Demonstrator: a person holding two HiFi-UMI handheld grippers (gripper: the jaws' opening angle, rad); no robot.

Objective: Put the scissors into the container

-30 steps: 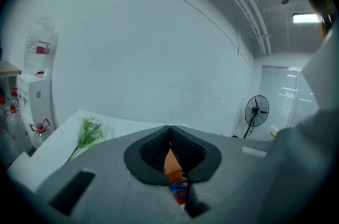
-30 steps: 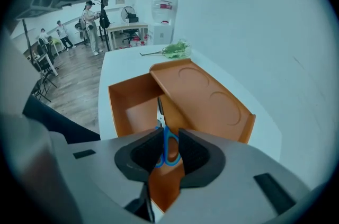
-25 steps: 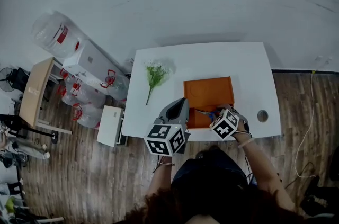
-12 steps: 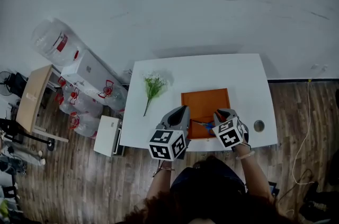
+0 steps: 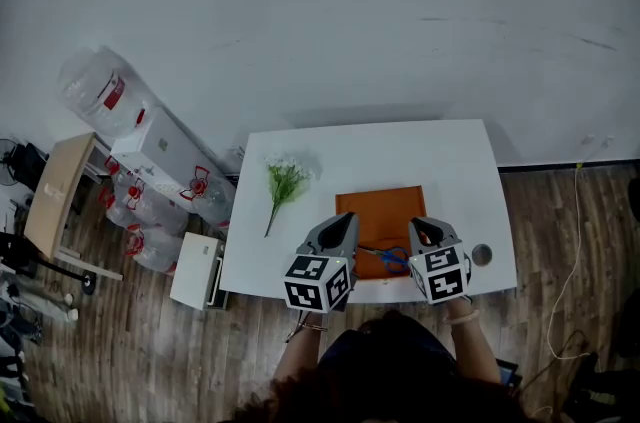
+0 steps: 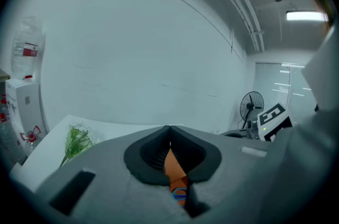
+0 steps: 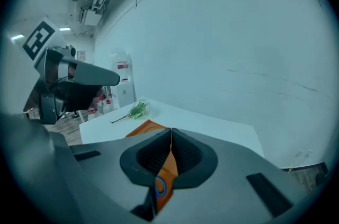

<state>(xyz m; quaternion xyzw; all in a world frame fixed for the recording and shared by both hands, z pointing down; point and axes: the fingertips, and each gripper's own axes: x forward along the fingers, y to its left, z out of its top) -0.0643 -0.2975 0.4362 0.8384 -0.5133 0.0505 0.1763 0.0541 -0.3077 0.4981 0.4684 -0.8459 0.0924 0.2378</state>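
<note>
The blue-handled scissors [image 5: 388,257] lie in the orange container [image 5: 378,211], near its front edge. They show as a blue loop under the jaws in the left gripper view [image 6: 180,194] and the right gripper view [image 7: 160,188]. My right gripper [image 5: 416,225] hangs above the container's front right corner. Its jaws have just been closing and are now shut with nothing between them [image 7: 170,131]. My left gripper [image 5: 348,219] hovers over the front left corner, shut and empty [image 6: 169,127]. The container's orange shows in both gripper views [image 6: 172,163] [image 7: 142,128].
A sprig of green and white flowers [image 5: 285,181] lies on the white table [image 5: 450,161], left of the container. A round cable hole [image 5: 481,255] sits at the table's front right. Water bottles and boxes [image 5: 150,171] crowd the floor to the left.
The right gripper has lifted up and away from the scissors and closed its jaws. The scissors stay lying in the container. The left gripper has hardly moved.
</note>
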